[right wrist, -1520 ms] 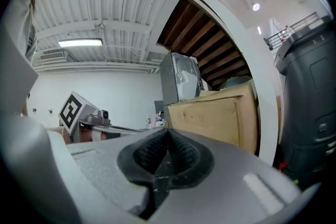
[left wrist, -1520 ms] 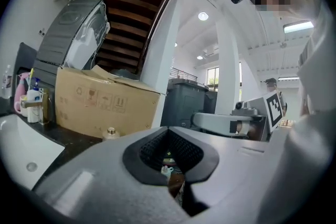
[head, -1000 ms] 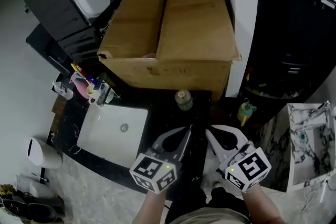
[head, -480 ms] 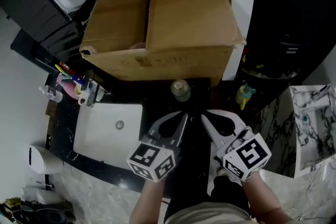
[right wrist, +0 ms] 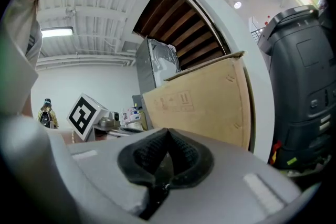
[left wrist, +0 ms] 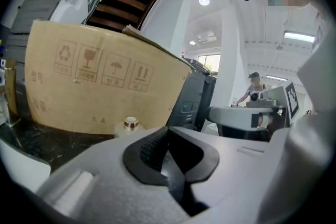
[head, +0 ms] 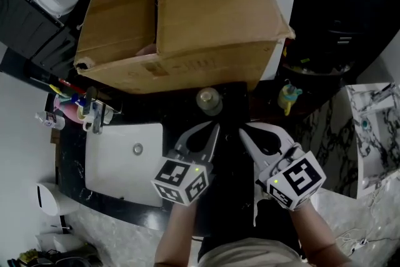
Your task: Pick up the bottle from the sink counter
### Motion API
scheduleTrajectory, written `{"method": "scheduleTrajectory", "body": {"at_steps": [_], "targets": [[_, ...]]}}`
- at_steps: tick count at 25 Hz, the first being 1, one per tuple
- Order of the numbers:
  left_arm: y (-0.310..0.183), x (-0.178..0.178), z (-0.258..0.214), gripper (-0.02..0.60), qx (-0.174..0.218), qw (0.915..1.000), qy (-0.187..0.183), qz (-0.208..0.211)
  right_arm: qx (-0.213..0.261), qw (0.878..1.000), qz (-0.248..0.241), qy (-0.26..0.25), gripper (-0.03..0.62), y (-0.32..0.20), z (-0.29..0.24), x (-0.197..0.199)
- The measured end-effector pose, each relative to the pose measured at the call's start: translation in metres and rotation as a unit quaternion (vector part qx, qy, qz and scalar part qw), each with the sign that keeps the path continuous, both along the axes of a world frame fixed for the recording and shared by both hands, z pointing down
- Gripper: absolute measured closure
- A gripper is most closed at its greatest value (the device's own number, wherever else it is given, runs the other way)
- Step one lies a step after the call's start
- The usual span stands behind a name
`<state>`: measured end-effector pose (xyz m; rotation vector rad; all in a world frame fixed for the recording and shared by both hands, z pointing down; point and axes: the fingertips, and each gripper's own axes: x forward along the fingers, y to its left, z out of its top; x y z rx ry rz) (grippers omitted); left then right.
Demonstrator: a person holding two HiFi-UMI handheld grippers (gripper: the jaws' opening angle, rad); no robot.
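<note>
A small clear bottle point(head: 209, 100) with a metallic cap stands upright on the black counter point(head: 232, 153), just in front of a big cardboard box. In the left gripper view the bottle point(left wrist: 128, 126) peeks over the jaws, ahead and slightly left. My left gripper point(head: 214, 128) is shut and empty, its tip a short way below the bottle. My right gripper point(head: 242, 131) is also shut and empty, beside the left one, to the bottle's lower right. Both sets of jaws point(left wrist: 168, 136) point(right wrist: 167, 139) meet with nothing between them.
The cardboard box point(head: 178, 15) overhangs the counter's back. A white sink basin point(head: 122, 162) lies at left, with a faucet and toiletries point(head: 81, 106) behind it. A small yellow and green bottle point(head: 288, 97) stands at right. A white dispenser point(head: 47, 197) sits at lower left.
The head view has shifted, so the box and bottle sit higher and further left in frame. Both grippers have crept slightly toward the bottle and stayed shut.
</note>
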<state>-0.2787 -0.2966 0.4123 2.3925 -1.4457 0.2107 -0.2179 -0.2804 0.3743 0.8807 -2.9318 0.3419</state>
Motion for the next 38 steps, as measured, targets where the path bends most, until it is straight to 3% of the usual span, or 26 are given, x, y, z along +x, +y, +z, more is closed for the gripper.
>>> {"method": "scheduleTrajectory", "body": {"at_steps": [14, 15, 18, 24, 27, 38], "targets": [[-0.024, -0.014, 0.035, 0.574, -0.028, 0.9993, -0.010, -0.023, -0.027, 0.999, 0.001, 0.018, 0.591, -0.013, 0.033, -0.005], [-0.025, -0.015, 0.037, 0.564, -0.028, 0.9991, -0.014, -0.027, -0.029, 0.999, 0.001, 0.019, 0.591, -0.015, 0.034, -0.006], [-0.027, -0.019, 0.043, 0.446, -0.033, 0.9981, -0.033, -0.039, -0.034, 0.999, 0.003, 0.020, 0.591, -0.017, 0.038, -0.006], [-0.037, -0.033, 0.050, 0.320, -0.026, 0.9955, -0.044, -0.080, -0.041, 0.999, 0.004, 0.024, 0.591, -0.020, 0.046, -0.005], [-0.045, -0.038, 0.053, 0.273, -0.031, 0.9947, -0.055, -0.081, -0.046, 0.999, 0.004, 0.024, 0.591, -0.019, 0.049, -0.005], [-0.073, -0.036, 0.065, 0.247, -0.047, 0.9948, -0.073, -0.054, -0.054, 0.998, -0.015, 0.029, 0.591, -0.018, 0.057, -0.009]]}}
